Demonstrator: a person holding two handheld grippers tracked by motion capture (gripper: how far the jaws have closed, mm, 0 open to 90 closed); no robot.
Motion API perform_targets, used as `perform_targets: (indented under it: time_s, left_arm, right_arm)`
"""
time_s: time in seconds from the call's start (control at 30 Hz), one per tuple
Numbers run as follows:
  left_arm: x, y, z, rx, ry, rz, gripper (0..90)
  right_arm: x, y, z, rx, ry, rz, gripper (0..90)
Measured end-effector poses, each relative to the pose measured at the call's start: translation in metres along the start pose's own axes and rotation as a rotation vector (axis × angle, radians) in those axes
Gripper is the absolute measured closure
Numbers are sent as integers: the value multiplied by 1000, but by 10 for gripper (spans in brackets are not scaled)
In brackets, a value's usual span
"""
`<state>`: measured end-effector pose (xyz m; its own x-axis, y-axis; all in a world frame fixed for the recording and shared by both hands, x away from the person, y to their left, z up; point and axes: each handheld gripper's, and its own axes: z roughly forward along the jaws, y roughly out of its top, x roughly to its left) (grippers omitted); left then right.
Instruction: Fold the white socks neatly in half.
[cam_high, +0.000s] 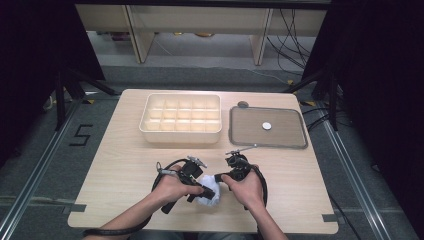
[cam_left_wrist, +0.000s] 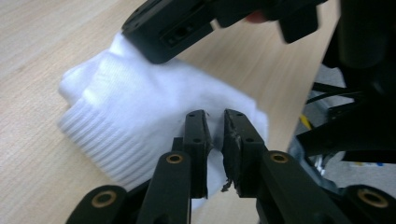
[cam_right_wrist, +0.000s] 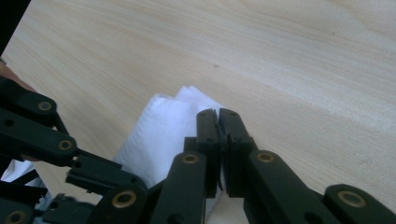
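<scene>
Pale wooden surface (cam_high: 125, 165) carries a white sock (cam_left_wrist: 140, 116); the left gripper (cam_left_wrist: 215, 140) pinches its near edge, the right gripper (cam_right_wrist: 218, 135) clamps its opposite end.

The table (cam_high: 125, 165) carries one white sock bundle (cam_high: 209, 194), one compartment box (cam_high: 181, 119), one grey tray (cam_high: 267, 127), and two grippers.

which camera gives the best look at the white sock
The left gripper view: the sock sits close up, ribbed cuff sharp. The right gripper view catches a folded part; the high view shows a small white bundle.
</scene>
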<state>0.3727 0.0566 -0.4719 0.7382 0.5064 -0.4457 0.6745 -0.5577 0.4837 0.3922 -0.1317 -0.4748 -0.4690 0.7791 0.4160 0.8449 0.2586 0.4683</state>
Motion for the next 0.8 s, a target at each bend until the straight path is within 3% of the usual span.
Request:
perform_targets:
  time_s: [0.03,0.17,0.2,0.23,0.27,0.5,0.63,0.67,0.8]
  left_arm:
    - [0,-1,3,-12,-4,-15,793]
    - [-1,-1,5,-9,11,-7,799]
    - [0,-1,4,24,27,27,798]
    - [-1,-1,5,21,33,28,797]
    - [-4,-1,7,-2,31,10,796]
    - [-2,-2,8,1,34,9,806]
    - [1,-2,7,23,41,35,814]
    - [1,-2,8,20,39,37,815]
    - [0,-1,7,29,53,48,818]
  right_arm:
    - [0,0,0,0,0,1,881]
    - [0,0,2,1,0,4,882]
    - [-1,0,2,2,-5,4,882]
    - [-1,0,3,4,-14,5,882]
    - [0,0,3,6,-5,6,882]
    - [0,-1,4,17,-10,13,882]
    - [-3,0,7,-6,-11,-60,883]
    - [0,-1,6,12,-14,-2,882]
    - [0,-1,6,8,-19,1,884]
